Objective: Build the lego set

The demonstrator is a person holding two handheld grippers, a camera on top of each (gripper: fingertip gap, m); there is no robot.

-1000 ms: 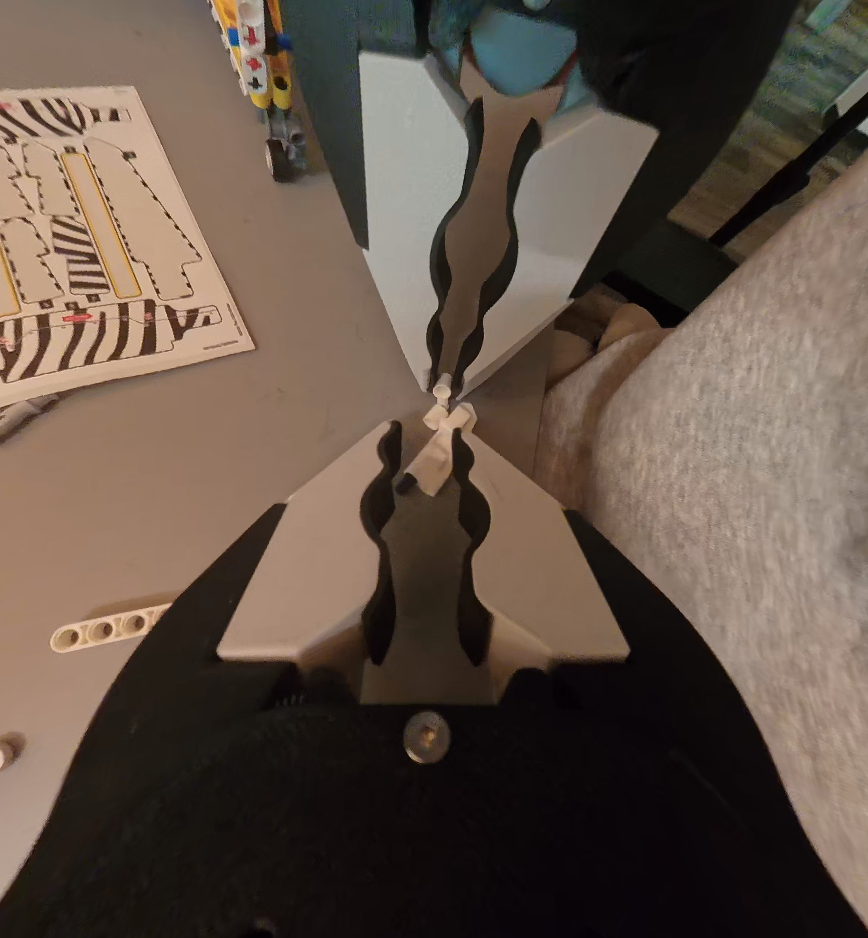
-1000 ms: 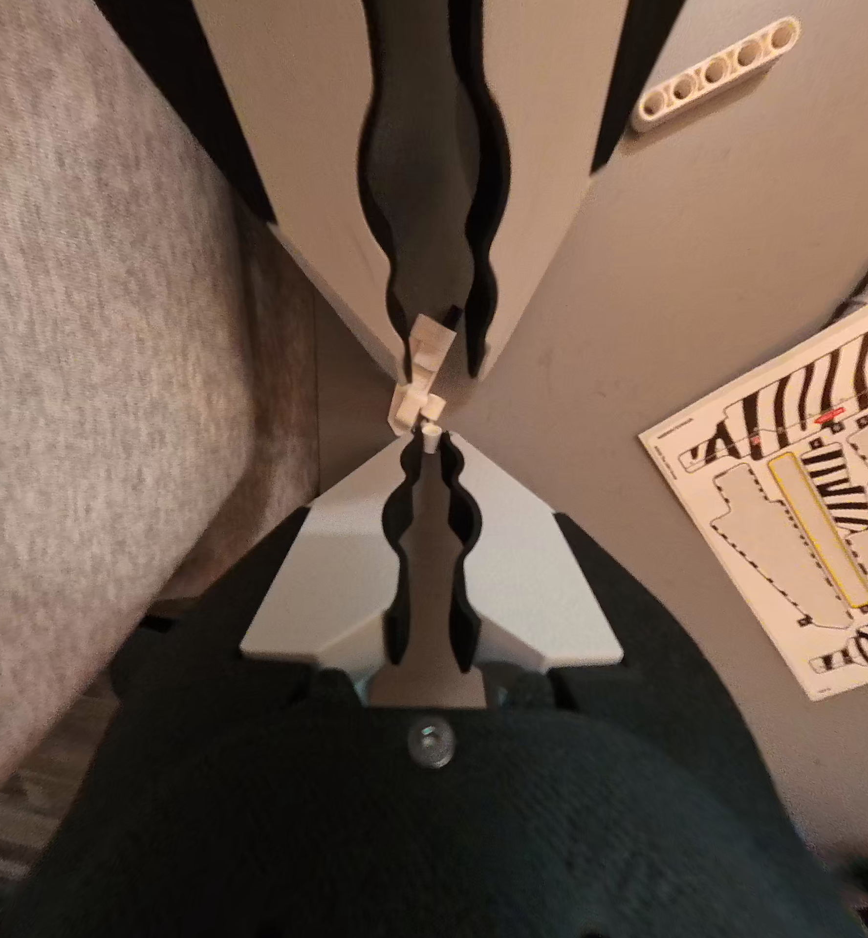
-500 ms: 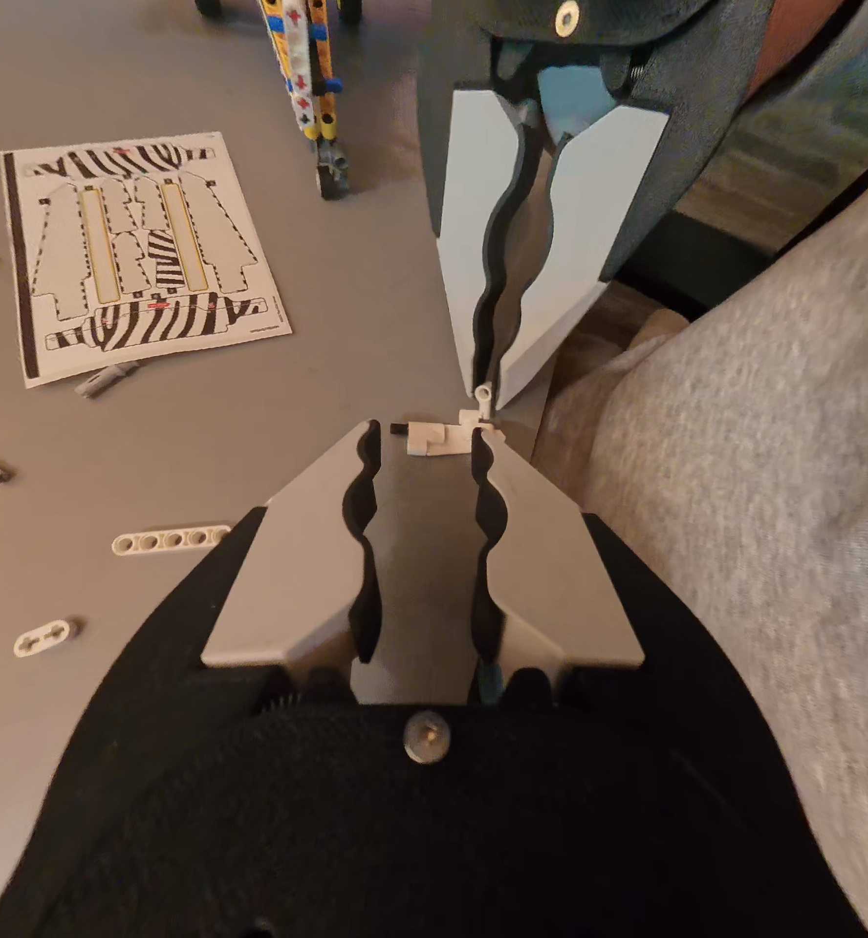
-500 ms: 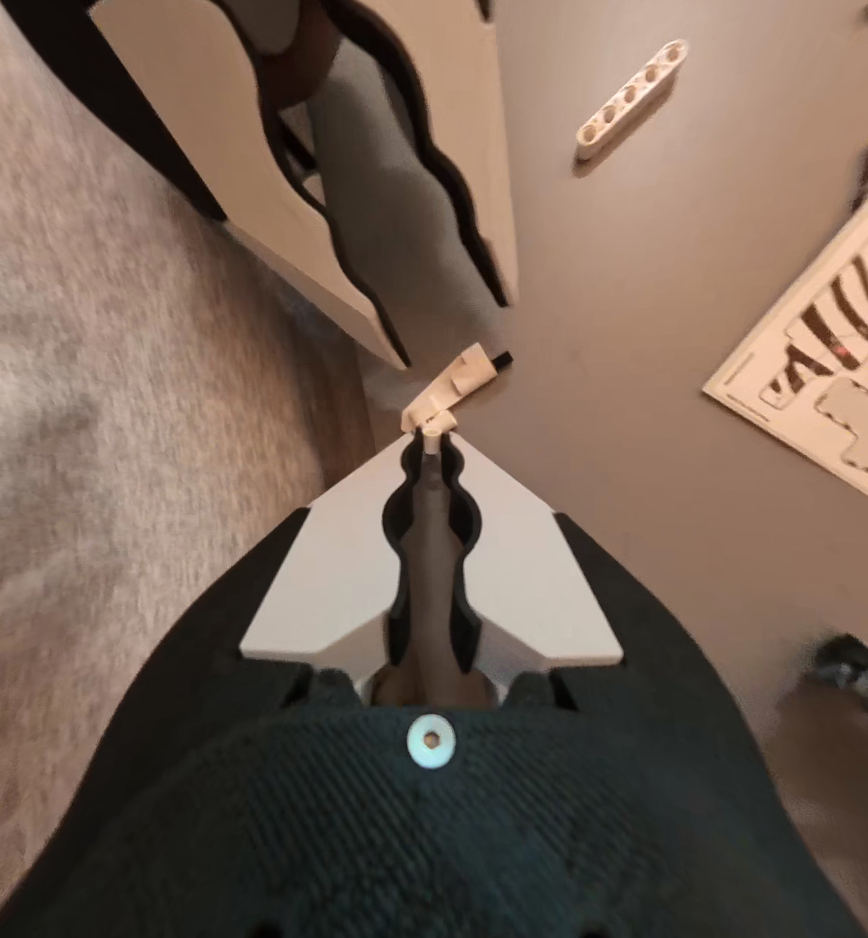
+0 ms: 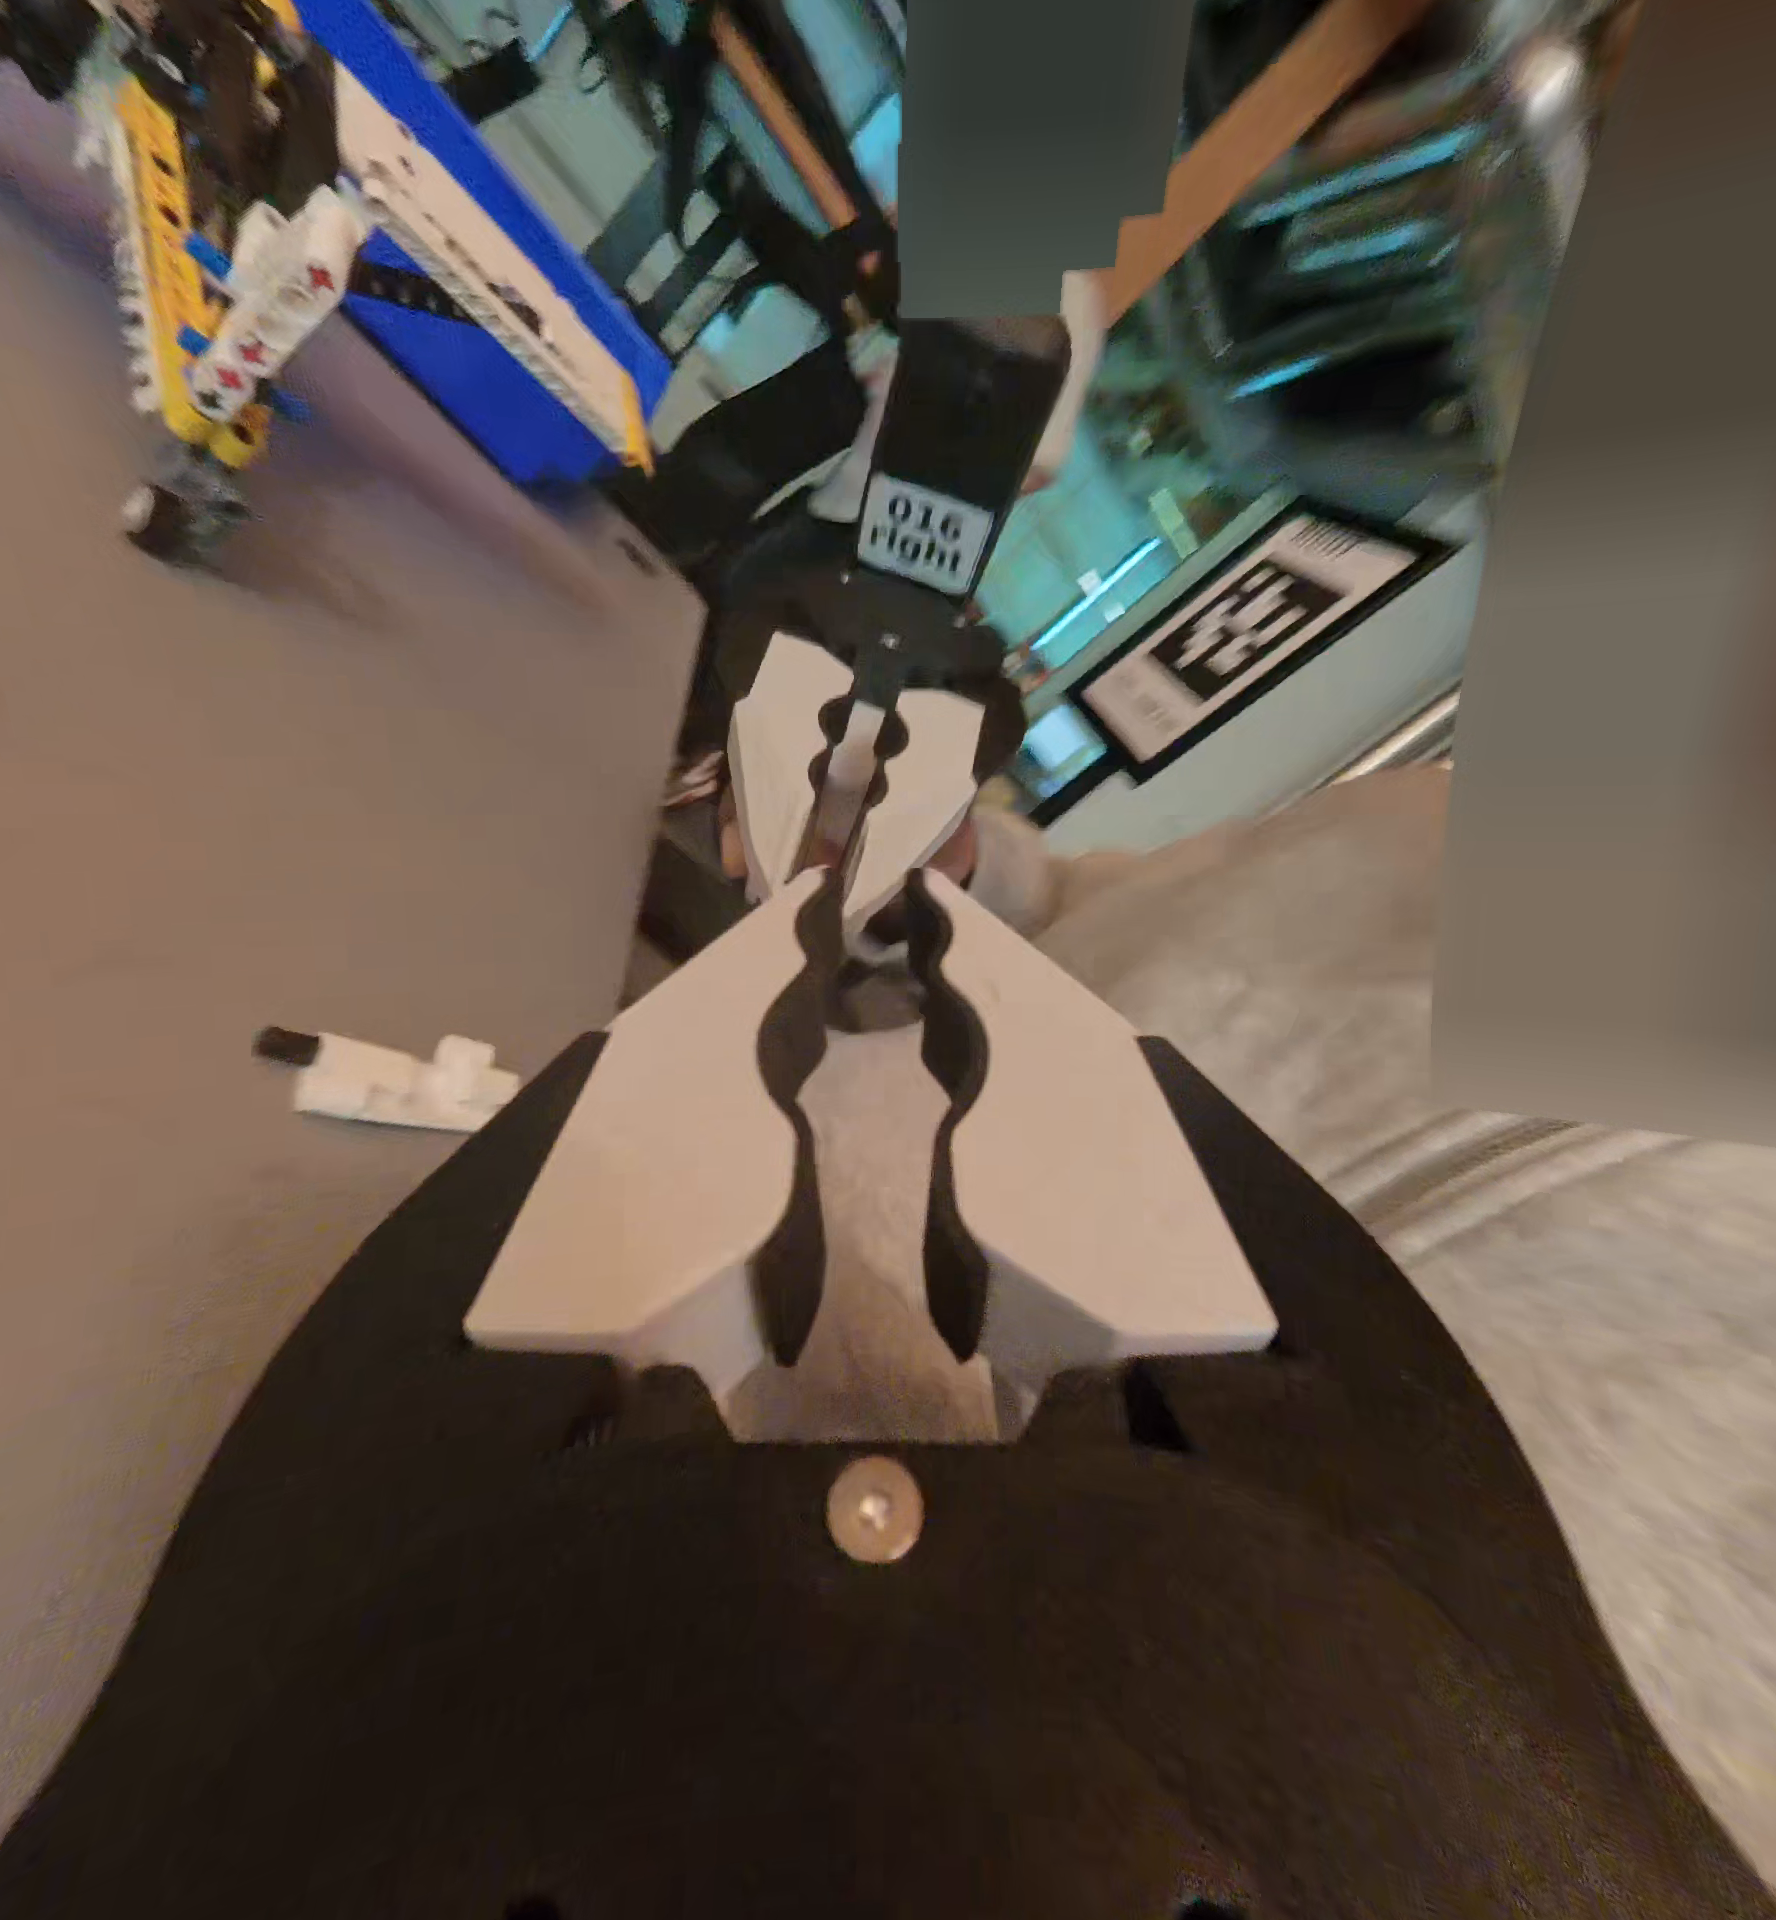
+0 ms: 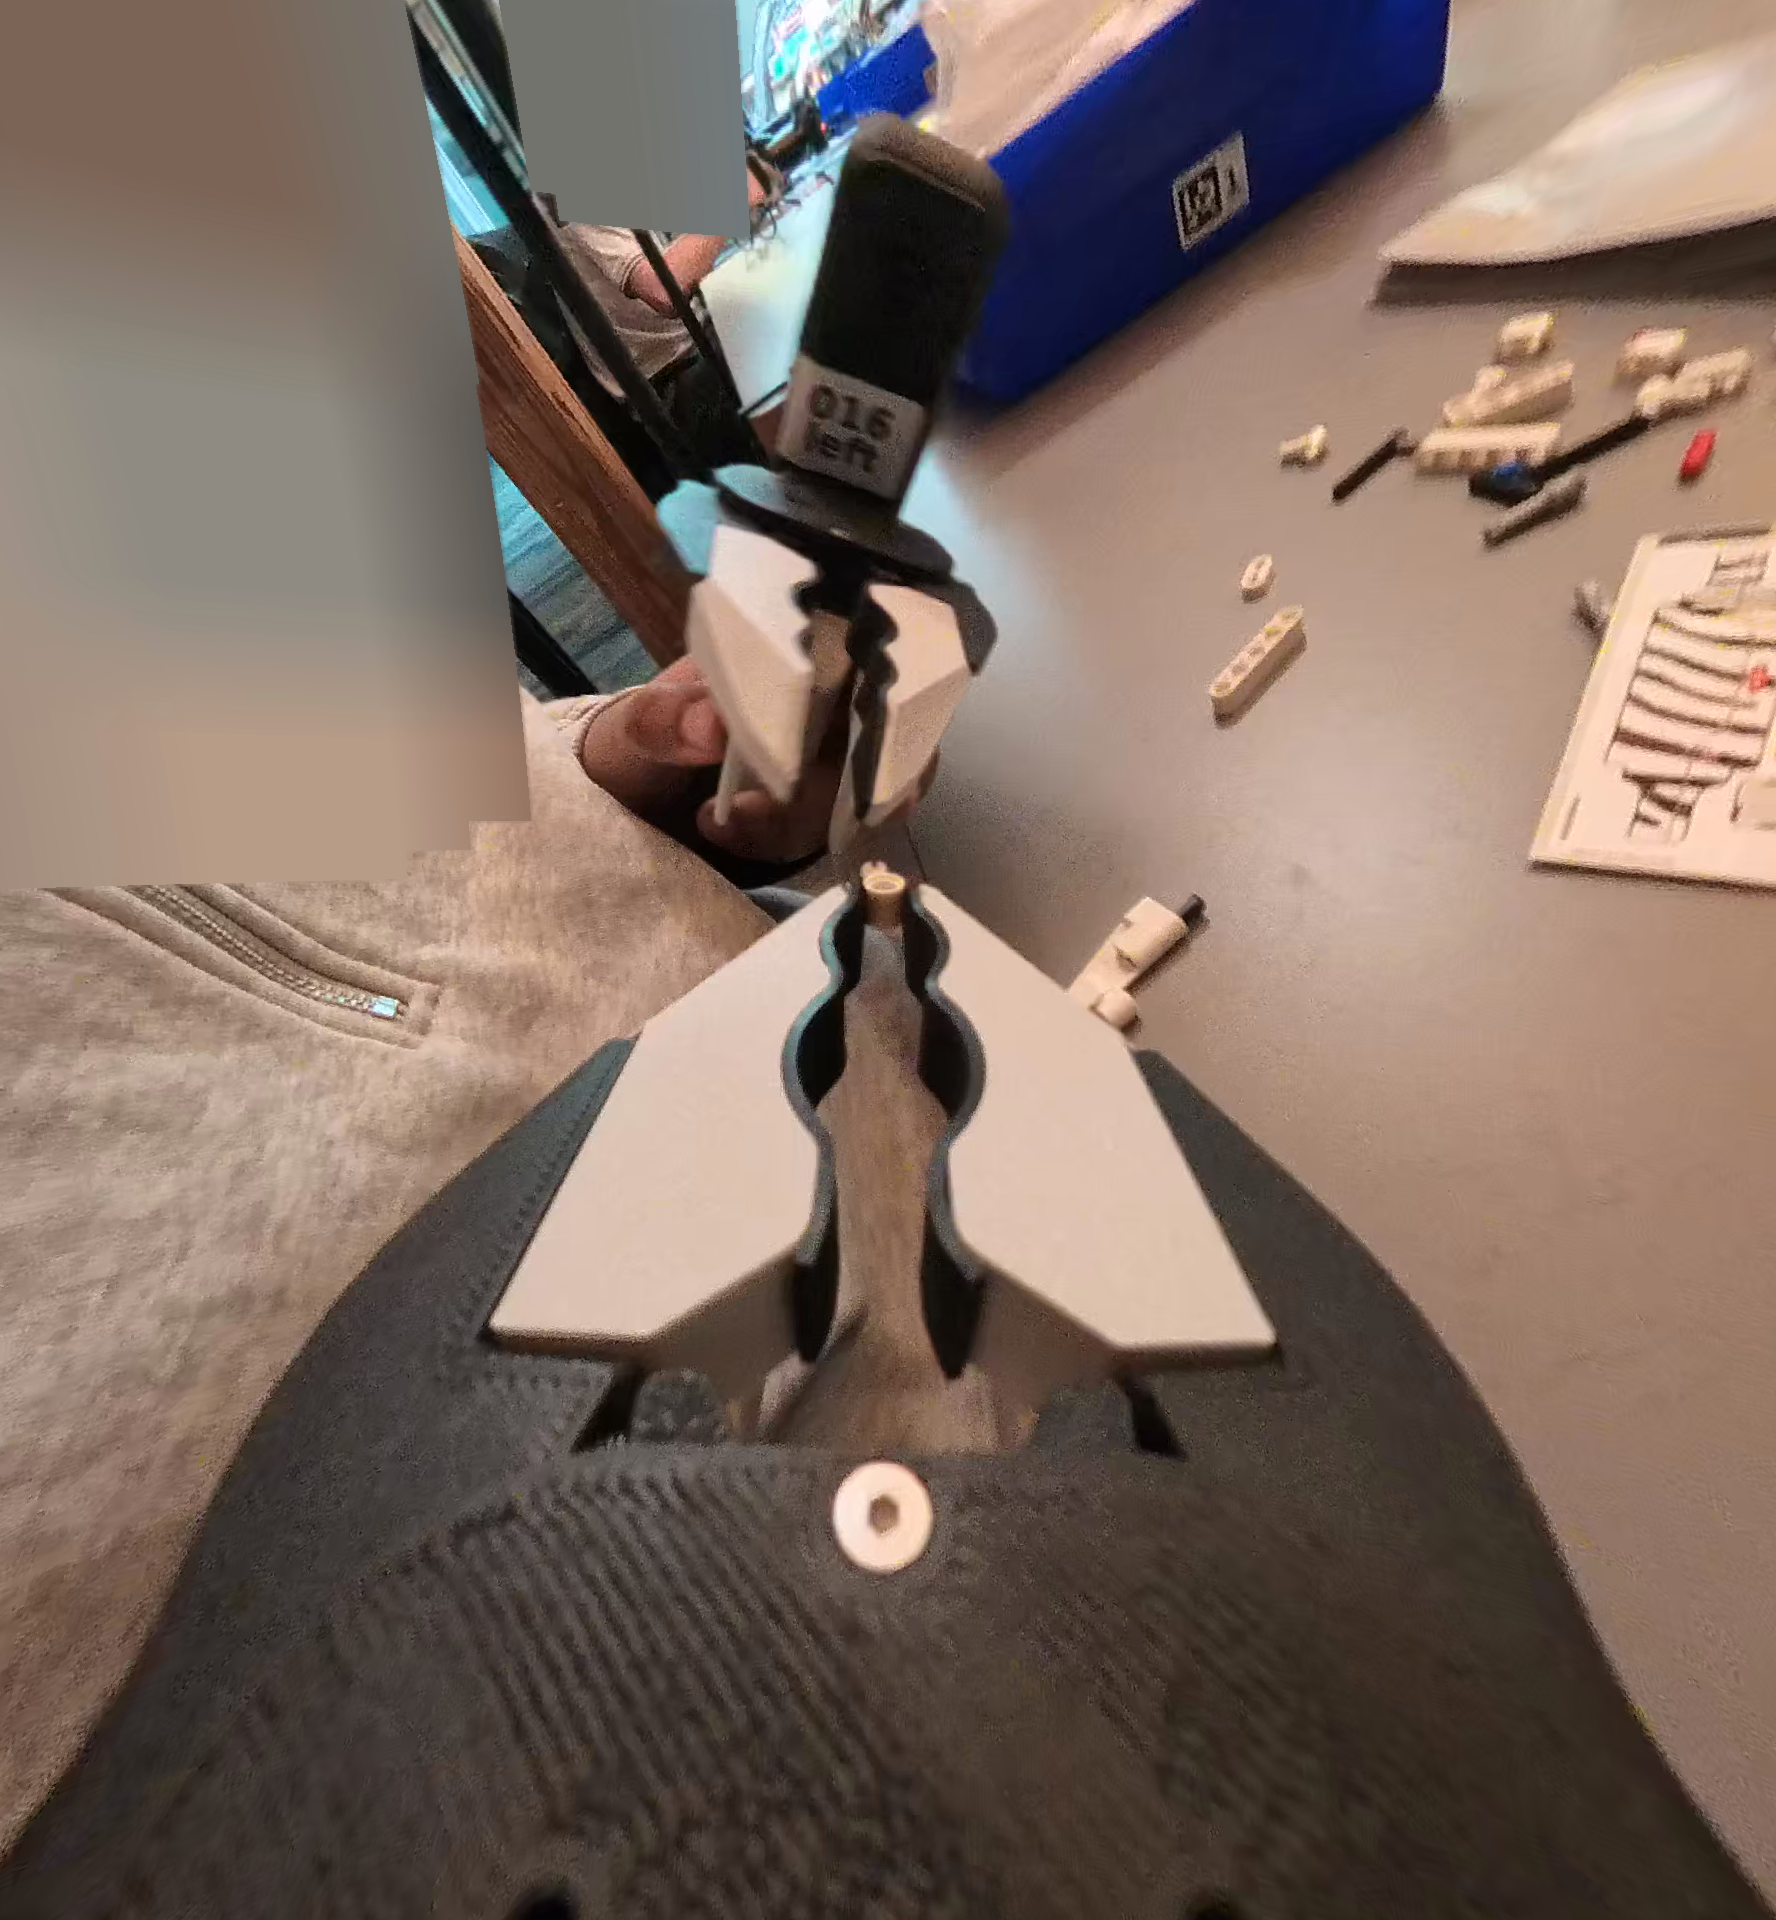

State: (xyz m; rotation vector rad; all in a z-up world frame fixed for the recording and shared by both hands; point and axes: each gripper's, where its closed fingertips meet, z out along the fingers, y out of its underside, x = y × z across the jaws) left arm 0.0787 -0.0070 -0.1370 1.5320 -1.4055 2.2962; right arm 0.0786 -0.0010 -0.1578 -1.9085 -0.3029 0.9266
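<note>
Step in hand: joining a small tan peg (image 6: 882, 896) to the white connector piece (image 5: 401, 1081); the two are apart, so I judge the join not yet made.
Right hand-held gripper (image 6: 882, 909): pressed together on the peg, which sticks out past its tips.
Left hand-held gripper (image 5: 868, 899): jaws slightly parted, nothing between them.
White connector piece: lying on the desk (image 5: 292, 831) near its near edge, just beside both grippers, a black pin at one end.
Next move: probably the left gripper must pick the piece up again and steady it, hole towards the peg.
Around: loose parts (image 6: 1549, 416) and a striped sticker sheet (image 6: 1715, 717) farther along the desk; a blue box (image 6: 1206, 177) and a yellow model (image 5: 209, 281) towards the far edge.
In the way: the person's grey sleeve (image 6: 240, 1143) crowds the near edge.
</note>
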